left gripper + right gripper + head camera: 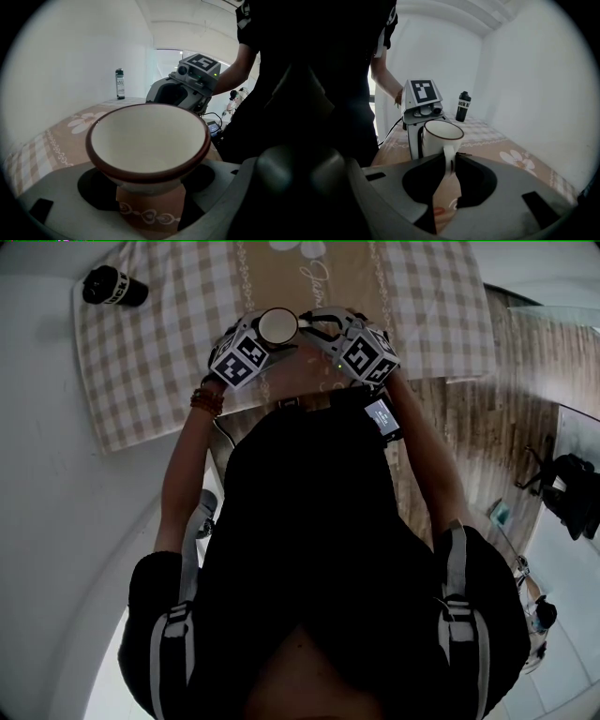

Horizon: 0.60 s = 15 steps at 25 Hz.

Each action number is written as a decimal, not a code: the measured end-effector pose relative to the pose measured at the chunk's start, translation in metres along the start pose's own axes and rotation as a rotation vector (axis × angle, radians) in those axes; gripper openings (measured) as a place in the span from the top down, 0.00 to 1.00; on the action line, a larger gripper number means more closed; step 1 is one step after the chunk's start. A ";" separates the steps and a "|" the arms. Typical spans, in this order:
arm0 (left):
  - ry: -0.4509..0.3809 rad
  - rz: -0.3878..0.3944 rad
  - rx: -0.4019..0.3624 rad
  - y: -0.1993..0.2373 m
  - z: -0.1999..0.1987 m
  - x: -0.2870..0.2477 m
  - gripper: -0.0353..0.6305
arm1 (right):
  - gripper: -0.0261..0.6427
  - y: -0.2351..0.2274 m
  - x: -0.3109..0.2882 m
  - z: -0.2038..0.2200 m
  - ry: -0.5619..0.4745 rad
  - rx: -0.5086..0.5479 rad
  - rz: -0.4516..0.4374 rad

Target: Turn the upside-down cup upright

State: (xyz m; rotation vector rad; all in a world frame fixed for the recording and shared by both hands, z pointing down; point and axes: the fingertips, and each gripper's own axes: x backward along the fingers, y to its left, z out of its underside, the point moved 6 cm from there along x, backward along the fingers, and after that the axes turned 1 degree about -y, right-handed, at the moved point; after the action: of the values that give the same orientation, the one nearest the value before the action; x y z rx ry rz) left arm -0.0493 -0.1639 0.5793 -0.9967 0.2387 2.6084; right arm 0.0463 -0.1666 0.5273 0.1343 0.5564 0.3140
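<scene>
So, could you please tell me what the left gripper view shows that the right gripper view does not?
Only the left gripper view shows the inside of the cup, white and empty, with the left gripper closed around its body. Only the right gripper view shows the cup's handle, pinched in the right gripper. Both show the cup mouth-up above the patterned tablecloth, with the dark bottle standing at the far end.
</scene>
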 end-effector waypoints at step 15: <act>0.009 0.004 0.015 0.001 0.000 -0.001 0.37 | 0.86 -0.002 -0.001 0.004 0.009 -0.002 -0.043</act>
State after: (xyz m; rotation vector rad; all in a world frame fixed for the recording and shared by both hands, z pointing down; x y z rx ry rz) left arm -0.0493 -0.1647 0.5798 -1.0045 0.2625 2.6023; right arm 0.0480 -0.1685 0.5302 0.1190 0.5670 0.2736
